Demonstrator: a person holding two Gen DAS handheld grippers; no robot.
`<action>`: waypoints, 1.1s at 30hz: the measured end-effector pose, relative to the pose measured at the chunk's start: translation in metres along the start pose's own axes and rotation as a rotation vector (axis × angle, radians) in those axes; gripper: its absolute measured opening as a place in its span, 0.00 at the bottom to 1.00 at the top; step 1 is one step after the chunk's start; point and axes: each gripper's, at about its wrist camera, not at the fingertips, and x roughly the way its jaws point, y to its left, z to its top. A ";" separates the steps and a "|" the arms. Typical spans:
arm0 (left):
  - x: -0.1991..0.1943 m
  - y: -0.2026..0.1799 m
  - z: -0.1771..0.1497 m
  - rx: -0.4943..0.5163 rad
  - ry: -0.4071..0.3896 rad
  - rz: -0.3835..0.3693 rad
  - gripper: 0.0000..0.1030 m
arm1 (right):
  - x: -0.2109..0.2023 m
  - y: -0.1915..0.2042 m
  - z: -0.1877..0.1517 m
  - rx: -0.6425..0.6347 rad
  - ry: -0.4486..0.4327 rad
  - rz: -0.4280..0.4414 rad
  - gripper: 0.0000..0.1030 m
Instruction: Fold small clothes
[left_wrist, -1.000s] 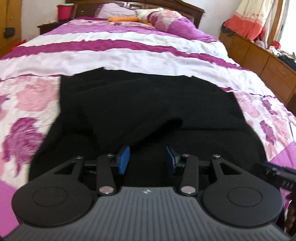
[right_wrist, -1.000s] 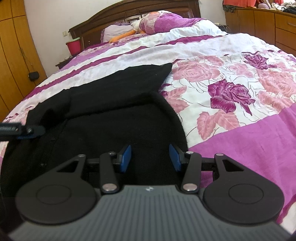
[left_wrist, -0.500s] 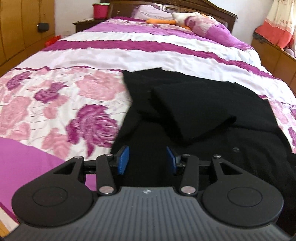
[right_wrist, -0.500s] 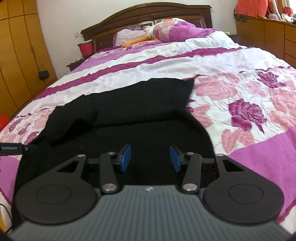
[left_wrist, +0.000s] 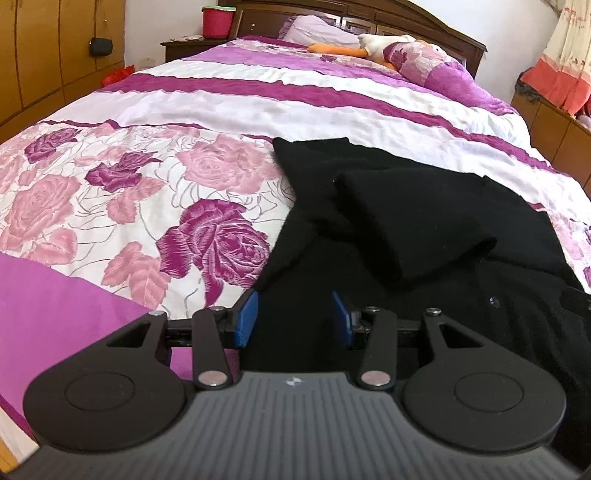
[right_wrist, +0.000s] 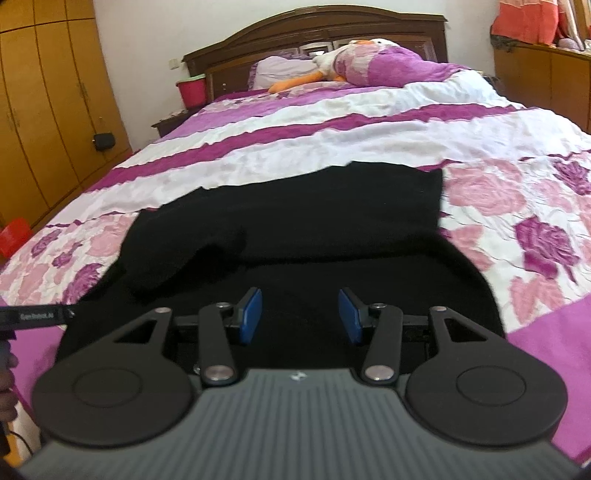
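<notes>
My left gripper (left_wrist: 293, 317) hangs with its blue pads (left_wrist: 246, 319) spread apart and nothing between them, just above the near left edge of the black garment (left_wrist: 424, 236), where the cloth meets the bedspread (left_wrist: 129, 206). My right gripper (right_wrist: 300, 314) is likewise spread wide and empty, its pads (right_wrist: 251, 314) over the near part of the same garment (right_wrist: 295, 229). The garment lies flat on the bed, spread across the rose-printed band of the bedspread (right_wrist: 517, 206), with its far edge reaching the white and purple stripes. A sleeve (left_wrist: 413, 221) is folded in over the body, lying slantwise across it with its cuff end toward me; from the right wrist that sleeve (right_wrist: 177, 251) shows as a thick flap on the left side. A small dark button (left_wrist: 492, 301) sits on the cloth to the right of my left pads. In the right wrist view, part of the left gripper (right_wrist: 33, 316) pokes in at the left edge, beside the garment's near corner. Farther up the bed, a plush duck (left_wrist: 354, 46) with an orange bill lies by a rolled purple quilt (left_wrist: 436, 70) and a pillow (left_wrist: 314, 31), against the dark wooden headboard (right_wrist: 314, 29). A red bucket (left_wrist: 217, 22) stands on the nightstand (left_wrist: 184, 46) to the left, next to the wooden wardrobe (right_wrist: 44, 110).
</notes>
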 end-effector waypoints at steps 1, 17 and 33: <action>-0.003 0.002 0.000 -0.005 -0.007 0.005 0.49 | 0.002 0.004 0.002 -0.003 0.001 0.013 0.47; 0.005 0.028 -0.005 -0.040 -0.015 0.056 0.49 | 0.058 0.095 0.034 -0.164 0.059 0.209 0.47; 0.013 0.038 -0.006 -0.068 -0.014 0.019 0.50 | 0.126 0.151 0.010 -0.342 0.131 0.186 0.46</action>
